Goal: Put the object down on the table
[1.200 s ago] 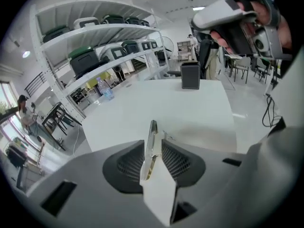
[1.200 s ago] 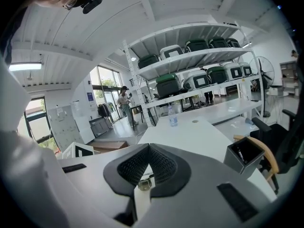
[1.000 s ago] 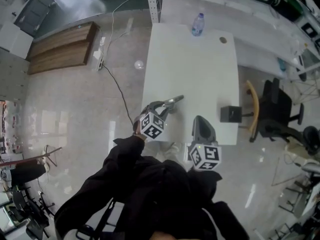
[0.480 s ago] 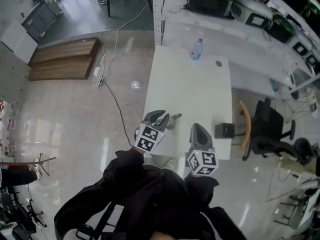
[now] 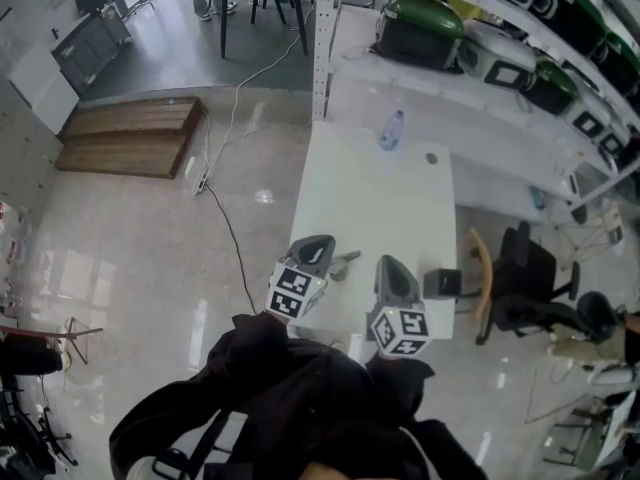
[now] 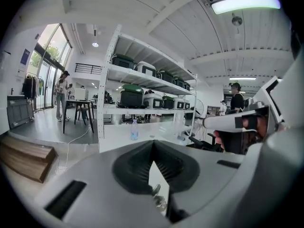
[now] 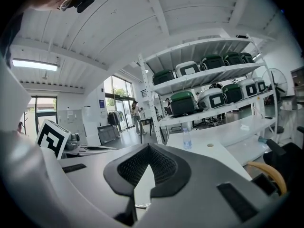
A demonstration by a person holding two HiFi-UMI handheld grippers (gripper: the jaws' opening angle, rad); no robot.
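Now that the left gripper (image 5: 322,245) is pulling back over the table's near edge, its jaws are standing only a narrow slit apart and gripping nothing. The small metal object (image 5: 346,261) is showing low in that slit in the left gripper view, beneath the jaws rather than pinched at their tips. A second ago it was sticking out of those same jaws, farther in over the table (image 5: 380,203). It is now lying on the tabletop just beside the gripper's tip, close to the near edge, so the put-down is looking done, with only the retreat left. Whether a jaw is brushing it I cannot tell.

The right gripper (image 5: 390,265) is hovering over the table's near edge further right, its jaws likewise a slim gap apart and empty.

A black box (image 5: 442,283) is sitting by the table's right edge, with an office chair (image 5: 525,278) just off that side. A water bottle (image 5: 391,129) is standing at the table's far end, and shelving (image 5: 480,38) is carrying green-lidded cases beyond it.
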